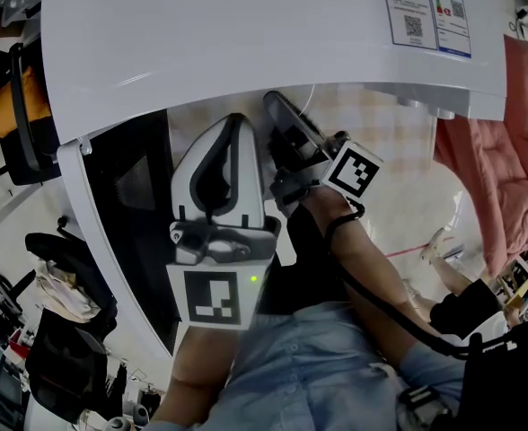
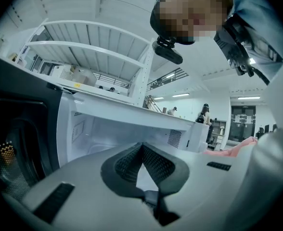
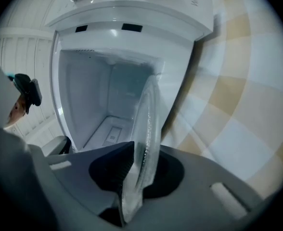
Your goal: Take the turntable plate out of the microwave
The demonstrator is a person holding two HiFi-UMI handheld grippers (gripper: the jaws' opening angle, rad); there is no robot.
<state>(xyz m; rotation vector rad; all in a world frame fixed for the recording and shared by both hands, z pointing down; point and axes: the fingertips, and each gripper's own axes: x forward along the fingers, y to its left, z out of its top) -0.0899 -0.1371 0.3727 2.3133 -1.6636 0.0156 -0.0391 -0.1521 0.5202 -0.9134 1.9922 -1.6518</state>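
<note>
From the head view, your right tongs [image 1: 280, 108] reach into the open microwave [image 1: 246, 34]. In the left gripper view, your left tongs [image 2: 141, 147] are closed and empty. In the right gripper view, the glass turntable plate [image 3: 148, 124] is pinched edge-on, off the cavity floor [image 3: 110, 129] at the opening; you still need to draw it clear and set it down

clr glass plate [image 3: 145, 129], glossy wht microwave [image 1: 246, 34]

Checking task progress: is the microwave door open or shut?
Open: the dark door stands swung aside, and the white cavity is exposed.
</note>
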